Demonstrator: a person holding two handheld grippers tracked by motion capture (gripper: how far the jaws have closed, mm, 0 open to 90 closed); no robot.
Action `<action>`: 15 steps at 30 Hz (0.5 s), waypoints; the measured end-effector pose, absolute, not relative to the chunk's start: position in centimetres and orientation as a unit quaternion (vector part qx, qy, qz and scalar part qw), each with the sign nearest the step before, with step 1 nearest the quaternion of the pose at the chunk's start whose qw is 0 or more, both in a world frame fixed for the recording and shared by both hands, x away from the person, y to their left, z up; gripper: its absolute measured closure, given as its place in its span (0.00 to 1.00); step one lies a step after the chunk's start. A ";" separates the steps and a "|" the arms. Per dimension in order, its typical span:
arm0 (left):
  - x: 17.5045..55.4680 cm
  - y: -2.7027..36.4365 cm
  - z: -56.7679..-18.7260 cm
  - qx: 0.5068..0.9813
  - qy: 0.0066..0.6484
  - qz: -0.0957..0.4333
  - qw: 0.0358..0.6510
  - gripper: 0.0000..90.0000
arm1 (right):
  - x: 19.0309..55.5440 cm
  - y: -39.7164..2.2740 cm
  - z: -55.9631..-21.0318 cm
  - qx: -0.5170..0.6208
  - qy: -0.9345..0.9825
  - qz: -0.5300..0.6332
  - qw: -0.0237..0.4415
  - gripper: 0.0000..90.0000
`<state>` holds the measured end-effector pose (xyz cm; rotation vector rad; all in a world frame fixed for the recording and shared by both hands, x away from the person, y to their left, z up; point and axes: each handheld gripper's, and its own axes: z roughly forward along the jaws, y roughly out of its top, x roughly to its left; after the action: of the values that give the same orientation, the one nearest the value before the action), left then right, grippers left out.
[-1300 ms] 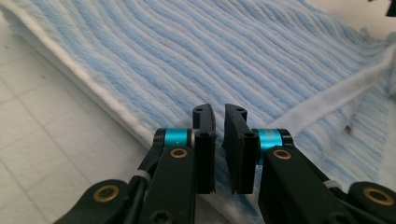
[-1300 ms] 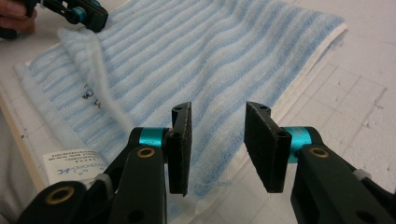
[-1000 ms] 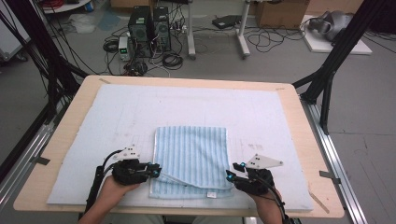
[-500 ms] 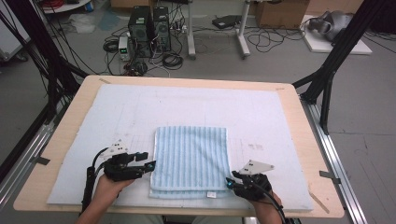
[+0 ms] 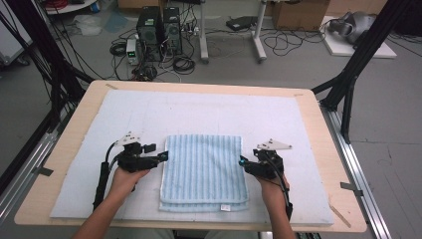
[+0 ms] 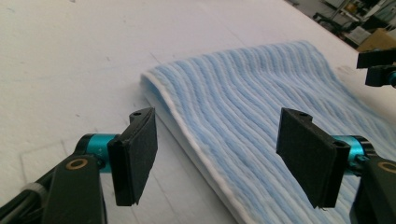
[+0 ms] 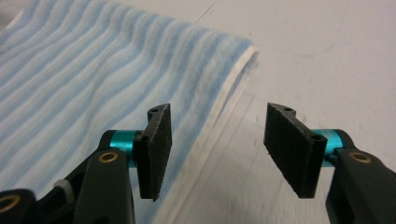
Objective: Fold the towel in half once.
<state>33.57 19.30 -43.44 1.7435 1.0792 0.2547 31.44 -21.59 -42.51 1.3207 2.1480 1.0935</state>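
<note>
While both jaws have just been opening, left claw (image 5: 163, 156) and right claw (image 5: 242, 162) flank folded towel (image 5: 204, 172), seemingly empty.

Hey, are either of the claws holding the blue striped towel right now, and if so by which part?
Neither. The left claw and right claw have just been opening, jaws apart at the folded towel's side edges, nothing between the pads.

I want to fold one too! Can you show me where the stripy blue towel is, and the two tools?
Stripy blue towel (image 5: 204, 169): high view, middle of its top layer.
Left tool (image 6: 217, 156): left gripper view, gap between its open pads.
Right tool (image 7: 218, 149): right gripper view, gap between its open pads.
</note>
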 end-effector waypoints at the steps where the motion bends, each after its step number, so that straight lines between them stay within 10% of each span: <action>1: 34.1 19.3 -43.3 0.727 0.444 0.101 0.514 0.32 | 31.9 -21.3 -42.5 0.471 0.767 0.387 0.199 0.43; 8: 36.7 18.0 -43.7 0.737 0.462 0.109 0.481 0.32 | 34.6 -20.3 -42.8 0.488 0.770 0.371 0.175 0.13; 15: 37.6 17.1 -44.7 0.746 0.477 0.104 0.452 0.34 | 35.9 -19.6 -44.1 0.491 0.786 0.340 0.160 0.17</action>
<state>37.57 17.05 -44.67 1.8439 1.1784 0.2558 35.89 -19.59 -44.07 1.4019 2.2456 0.9711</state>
